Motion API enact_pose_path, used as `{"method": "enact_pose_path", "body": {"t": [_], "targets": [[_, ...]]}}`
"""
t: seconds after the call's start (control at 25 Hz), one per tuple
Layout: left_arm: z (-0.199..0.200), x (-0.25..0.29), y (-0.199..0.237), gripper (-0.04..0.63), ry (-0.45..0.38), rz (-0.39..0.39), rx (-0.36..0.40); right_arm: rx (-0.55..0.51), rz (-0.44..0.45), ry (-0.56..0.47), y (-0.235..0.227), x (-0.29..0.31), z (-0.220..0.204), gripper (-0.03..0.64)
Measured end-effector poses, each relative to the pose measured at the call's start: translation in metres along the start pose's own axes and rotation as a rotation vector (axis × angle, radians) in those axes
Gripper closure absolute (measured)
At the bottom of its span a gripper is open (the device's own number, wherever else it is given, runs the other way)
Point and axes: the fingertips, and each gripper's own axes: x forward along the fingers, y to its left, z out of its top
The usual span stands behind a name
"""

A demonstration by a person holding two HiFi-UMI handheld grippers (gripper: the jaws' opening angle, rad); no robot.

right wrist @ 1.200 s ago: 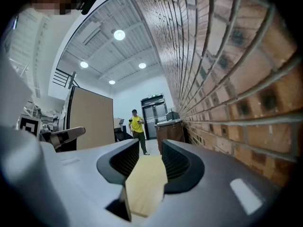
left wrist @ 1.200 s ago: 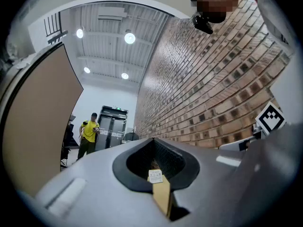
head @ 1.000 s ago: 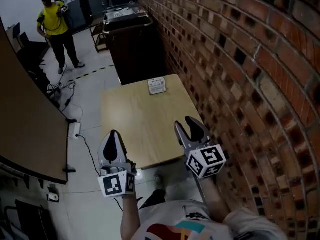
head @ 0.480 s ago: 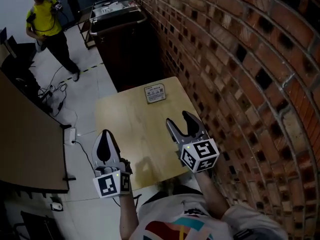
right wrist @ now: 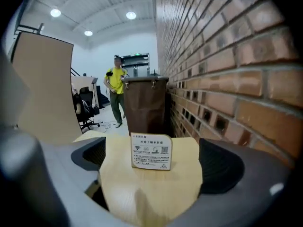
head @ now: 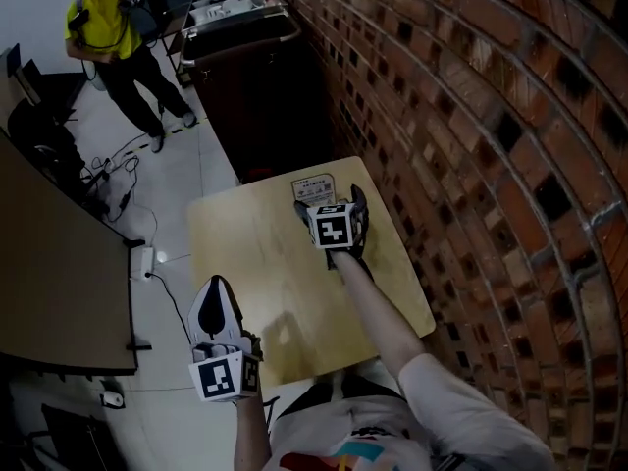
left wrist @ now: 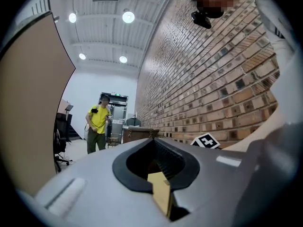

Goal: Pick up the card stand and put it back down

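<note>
The card stand [head: 314, 185], a small white printed card, stands upright near the far edge of the wooden table [head: 255, 253]. My right gripper [head: 332, 203] reaches over the table right up to it, its jaws opening wide. In the right gripper view the card stand [right wrist: 151, 151] sits centred between the two dark fingers [right wrist: 218, 167], with table showing on both sides and neither pad touching it. My left gripper [head: 215, 307] hangs at the table's near left corner with nothing in it. In the left gripper view its jaws [left wrist: 158, 173] are closed together.
A brick wall [head: 471, 126] runs along the table's right side. A dark cabinet [head: 250, 77] stands just beyond the far edge. A brown partition [head: 49, 263] stands at the left, with cables and a power strip [head: 148, 259] on the floor. A person in a yellow shirt [head: 106, 23] walks far behind.
My right gripper has moved forward across the table up to the card stand, and its jaws have spread much wider. The left gripper has stayed near the front left corner.
</note>
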Motion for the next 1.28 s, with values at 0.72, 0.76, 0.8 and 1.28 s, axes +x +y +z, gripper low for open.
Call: {"method": "enact_pose_path", "body": {"t": [0.72,0.76,0.8,1.28], "targets": [[-0.05,0.024,0.07,0.591,0.132,0.139,-0.022,0.048,-0.073,0.122,-0.007,0.125,-0.03,0.04],[-0.053,0.024,0.072,0.591,0.138,0.14,-0.024,0.044,-0.065,0.111,-0.007,0.126,-0.03,0.04],[-0.056,0.024,0.073,0.591,0.145,0.137,-0.026,0.039,-0.056,0.102,-0.006,0.127,-0.029,0.043],[-0.05,0.026,0.069,0.591,0.124,0.166,-0.045,-0.063,0.007,0.046,-0.002,0.111,-0.021,0.043]]}}
